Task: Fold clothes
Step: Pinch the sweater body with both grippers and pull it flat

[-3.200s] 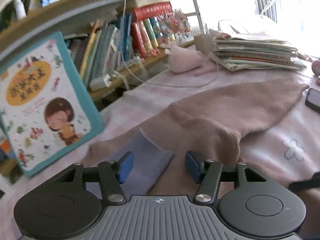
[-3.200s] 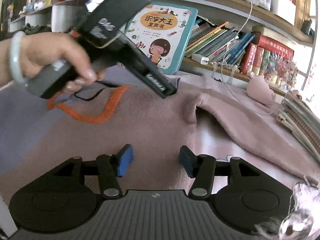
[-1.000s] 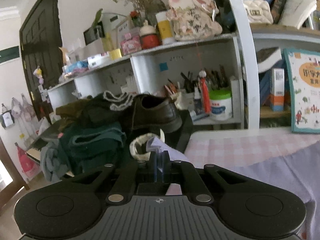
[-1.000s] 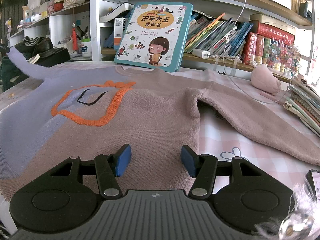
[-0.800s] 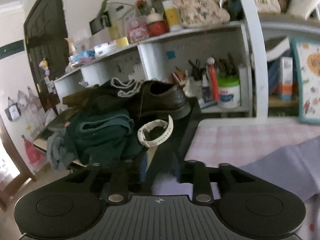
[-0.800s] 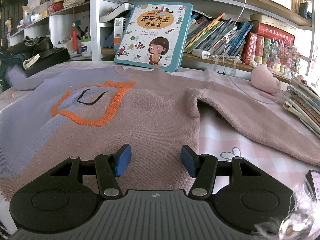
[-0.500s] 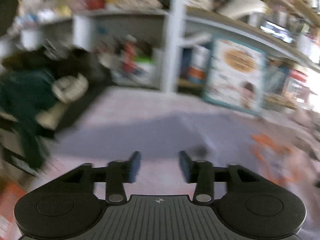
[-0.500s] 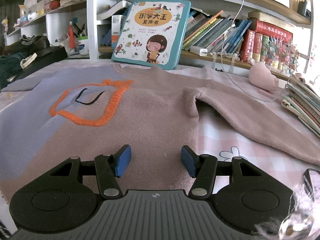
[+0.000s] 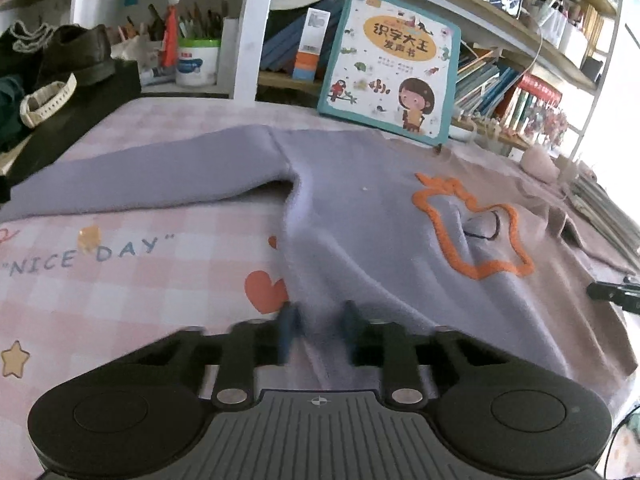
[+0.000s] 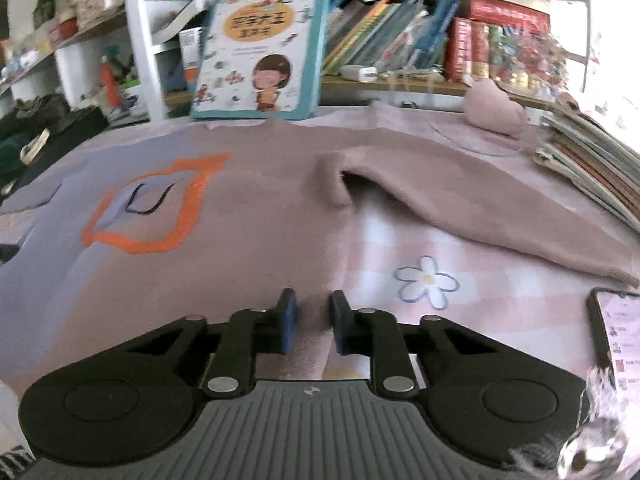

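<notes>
So I dropped the purple sleeve and now both claws, left and right, have come down half-closed around the bottom hem of the sweater lying flat on the counter, ready to fold up.

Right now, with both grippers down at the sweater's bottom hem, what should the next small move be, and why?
Probably close both on the hem. The left gripper and right gripper each straddle the sweater edge, fingers narrowed but apparently not yet pinching. The sweater lies spread flat, sleeves out, so gripping the hem would let the bottom be lifted and folded toward the collar.
</notes>
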### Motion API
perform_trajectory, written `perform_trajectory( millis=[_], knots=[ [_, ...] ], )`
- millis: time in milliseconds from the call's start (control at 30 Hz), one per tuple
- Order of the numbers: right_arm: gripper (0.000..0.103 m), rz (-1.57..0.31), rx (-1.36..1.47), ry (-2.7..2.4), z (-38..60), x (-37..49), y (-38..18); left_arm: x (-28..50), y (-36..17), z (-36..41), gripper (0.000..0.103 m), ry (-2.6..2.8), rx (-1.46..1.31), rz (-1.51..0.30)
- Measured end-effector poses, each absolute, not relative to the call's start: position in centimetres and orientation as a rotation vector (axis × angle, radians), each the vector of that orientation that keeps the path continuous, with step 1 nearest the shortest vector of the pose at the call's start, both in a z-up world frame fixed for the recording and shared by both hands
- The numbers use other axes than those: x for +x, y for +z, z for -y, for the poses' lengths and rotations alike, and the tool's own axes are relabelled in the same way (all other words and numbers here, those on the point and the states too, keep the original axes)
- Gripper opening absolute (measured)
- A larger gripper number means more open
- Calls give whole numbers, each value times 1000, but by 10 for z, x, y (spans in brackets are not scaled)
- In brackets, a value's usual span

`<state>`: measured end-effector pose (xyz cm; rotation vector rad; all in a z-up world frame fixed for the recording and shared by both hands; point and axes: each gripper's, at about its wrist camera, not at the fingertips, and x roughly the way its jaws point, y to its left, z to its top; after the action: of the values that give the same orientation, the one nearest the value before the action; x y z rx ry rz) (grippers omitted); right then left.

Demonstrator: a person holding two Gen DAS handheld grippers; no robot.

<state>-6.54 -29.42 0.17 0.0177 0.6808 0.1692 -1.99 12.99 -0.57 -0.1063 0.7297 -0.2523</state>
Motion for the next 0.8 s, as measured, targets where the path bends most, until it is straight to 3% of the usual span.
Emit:
perform_trajectory(
  millis=[133, 800],
  knots=[
    [9, -694, -37, 222, 285, -73, 7, -18, -7, -130, 5, -260, -126, -725],
    [9, -719, -35, 135, 299, -97, 7, -56, -6, -125, 4, -287, -82, -751]
  ],
)
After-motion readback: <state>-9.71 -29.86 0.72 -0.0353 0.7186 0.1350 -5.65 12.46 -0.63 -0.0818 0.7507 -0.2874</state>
